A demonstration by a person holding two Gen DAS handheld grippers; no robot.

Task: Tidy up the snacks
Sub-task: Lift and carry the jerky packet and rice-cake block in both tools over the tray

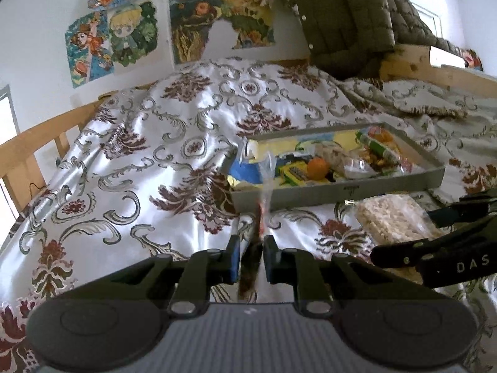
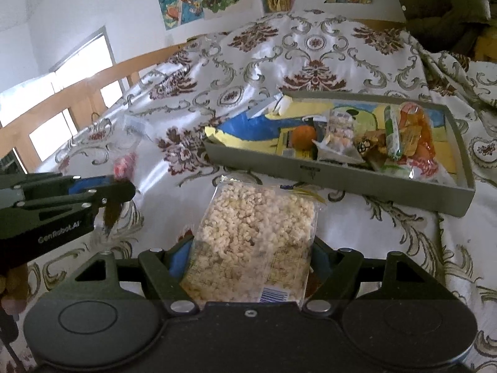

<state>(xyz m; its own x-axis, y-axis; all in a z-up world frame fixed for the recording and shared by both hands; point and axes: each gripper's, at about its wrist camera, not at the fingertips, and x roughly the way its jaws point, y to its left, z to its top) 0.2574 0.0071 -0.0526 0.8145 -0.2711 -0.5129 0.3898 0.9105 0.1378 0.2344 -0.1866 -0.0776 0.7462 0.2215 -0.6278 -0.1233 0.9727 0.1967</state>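
Note:
My left gripper (image 1: 251,255) is shut on a thin clear snack bag (image 1: 264,199) with reddish-brown contents, held above the bedspread just in front of the grey tray (image 1: 341,191). It shows from the side in the right wrist view (image 2: 121,189). My right gripper (image 2: 248,258) is shut on a clear pack of puffed rice cake (image 2: 257,236), seen also in the left wrist view (image 1: 391,220), just short of the tray's (image 2: 335,174) near wall. The tray holds an orange (image 2: 303,136) and several wrapped snacks (image 2: 400,136).
A patterned satin bedspread (image 1: 139,161) covers the bed. A wooden bed rail (image 2: 93,71) runs along the left. A dark green quilted jacket (image 1: 344,21) hangs at the back right. A small clear packet (image 2: 133,124) lies on the bedspread at left.

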